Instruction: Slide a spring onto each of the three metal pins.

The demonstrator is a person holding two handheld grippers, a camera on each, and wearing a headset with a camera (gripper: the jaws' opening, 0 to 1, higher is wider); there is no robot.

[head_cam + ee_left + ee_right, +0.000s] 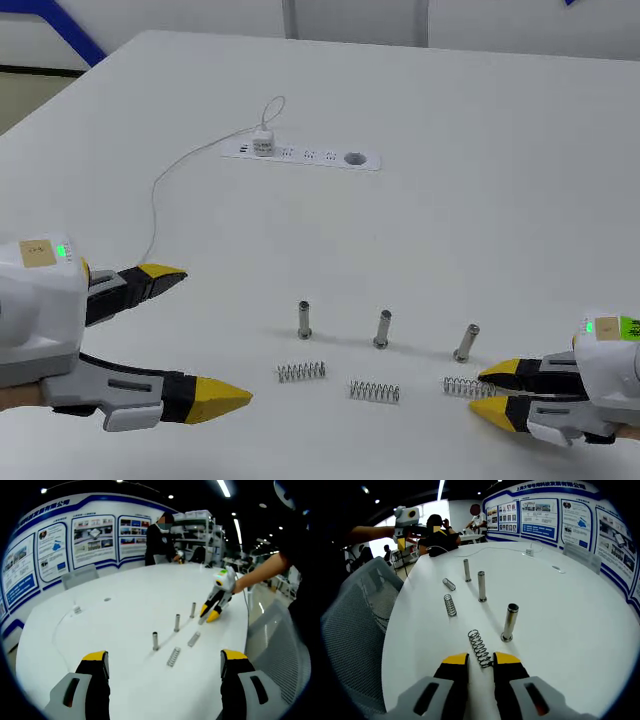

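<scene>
Three pins (382,327) stand upright in a row on the table (480,230), one spring lying before each, ready for pairing. The right gripper (481,659) has its jaws narrowed about the end of the rightmost spring (479,647), though a firm grasp cannot be told; the left gripper (212,335) waits spread wide, well aside

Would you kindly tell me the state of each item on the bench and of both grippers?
left gripper: open
right gripper: nearly closed, grip unclear
left pin: upright, bare
middle pin: upright, bare
right pin: upright, bare
left spring: lying loose
middle spring: lying loose
right spring: lying, end between right gripper's tips
power strip: adapter plugged in
</scene>
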